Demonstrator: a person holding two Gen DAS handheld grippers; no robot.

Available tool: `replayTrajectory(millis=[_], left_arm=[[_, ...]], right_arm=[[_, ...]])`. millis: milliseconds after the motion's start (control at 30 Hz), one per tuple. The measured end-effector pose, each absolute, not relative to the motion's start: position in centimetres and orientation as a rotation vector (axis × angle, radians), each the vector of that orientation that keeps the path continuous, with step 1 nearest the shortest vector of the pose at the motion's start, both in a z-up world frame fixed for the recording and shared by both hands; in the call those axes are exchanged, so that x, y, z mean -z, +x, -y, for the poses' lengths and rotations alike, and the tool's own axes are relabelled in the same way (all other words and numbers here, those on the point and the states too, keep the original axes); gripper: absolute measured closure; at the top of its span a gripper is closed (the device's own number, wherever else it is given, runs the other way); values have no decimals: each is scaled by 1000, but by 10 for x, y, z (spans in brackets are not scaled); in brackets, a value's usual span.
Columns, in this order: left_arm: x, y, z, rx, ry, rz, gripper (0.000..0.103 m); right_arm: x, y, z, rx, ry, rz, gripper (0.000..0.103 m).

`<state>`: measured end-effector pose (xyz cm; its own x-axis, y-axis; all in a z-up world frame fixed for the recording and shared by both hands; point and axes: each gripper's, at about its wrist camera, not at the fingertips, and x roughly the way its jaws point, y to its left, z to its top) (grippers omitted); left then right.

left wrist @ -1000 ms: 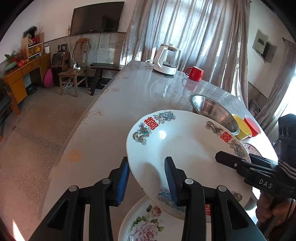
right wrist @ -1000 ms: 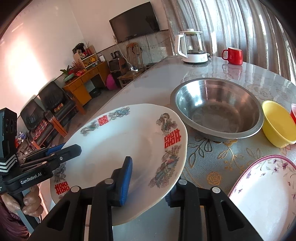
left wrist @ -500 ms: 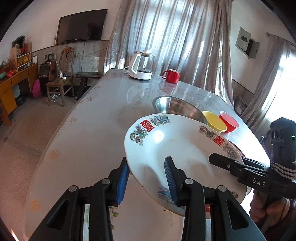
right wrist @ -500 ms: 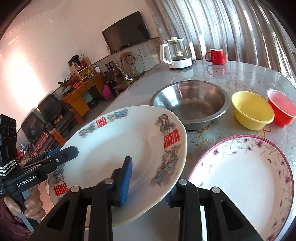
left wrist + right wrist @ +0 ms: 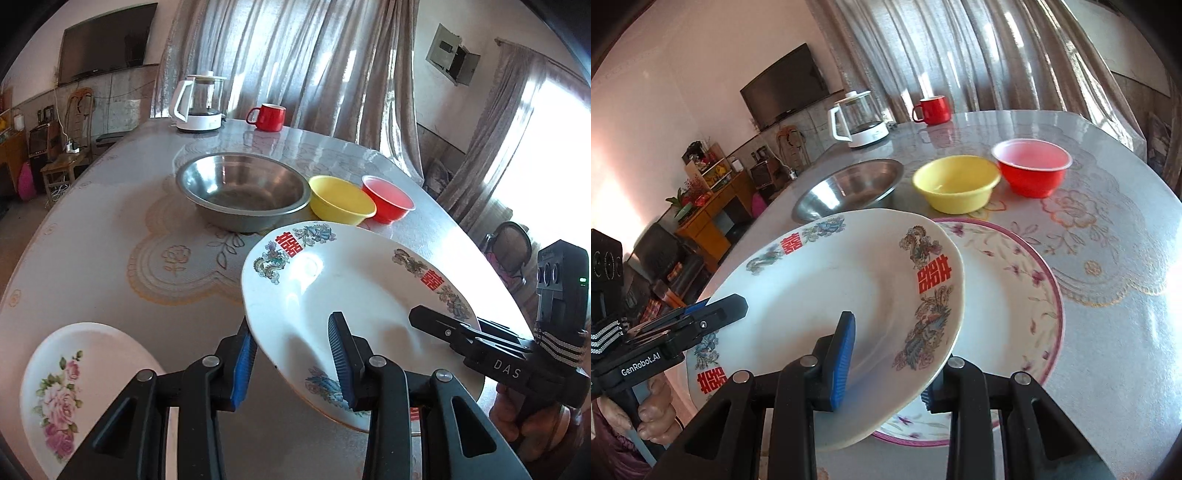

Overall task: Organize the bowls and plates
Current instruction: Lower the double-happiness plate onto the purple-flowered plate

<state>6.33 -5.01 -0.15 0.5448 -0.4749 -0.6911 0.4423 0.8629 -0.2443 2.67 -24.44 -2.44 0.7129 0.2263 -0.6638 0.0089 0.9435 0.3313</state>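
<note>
A white plate with red characters and dragon prints (image 5: pixel 351 295) (image 5: pixel 849 288) hangs tilted above the table, held from both sides. My left gripper (image 5: pixel 291 332) (image 5: pixel 731 306) is shut on its left rim, one blue pad above and one below. My right gripper (image 5: pixel 890 354) (image 5: pixel 443 328) is shut on the opposite rim, its lower finger hidden under the plate. The held plate partly overlaps a larger purple-rimmed flowered plate (image 5: pixel 1008 295) that lies on the table beneath it. A white plate with pink roses (image 5: pixel 74 369) lies at the near left.
Behind the plates stand a steel bowl (image 5: pixel 243 188) (image 5: pixel 849 184), a yellow bowl (image 5: pixel 341 199) (image 5: pixel 956 186) and a red bowl (image 5: pixel 388 197) (image 5: pixel 1030 170) in a row. A white kettle (image 5: pixel 199 103) and red mug (image 5: pixel 267 116) sit at the far end. The table edge (image 5: pixel 44 236) curves on the left.
Both grippers carried the held plate rightward along the table, away from over the rose plate and onto the purple-rimmed plate's side. The grips have not changed.
</note>
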Motion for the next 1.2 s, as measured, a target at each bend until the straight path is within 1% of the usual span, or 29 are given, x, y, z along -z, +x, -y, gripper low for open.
replayTrajectory(millis=[367, 733, 967, 1200], left_arm=[[24, 66, 98, 589, 4, -909, 65], [25, 65, 101, 601, -8, -916, 65], [28, 68, 103, 595, -5, -922, 65], [27, 66, 104, 582, 6, -914, 65]], right_arm=[[42, 20, 285, -9, 364, -809, 73], [44, 19, 291, -5, 368, -813, 72], [42, 15, 289, 24, 336, -825, 69], [36, 9, 291, 52, 296, -815, 69]])
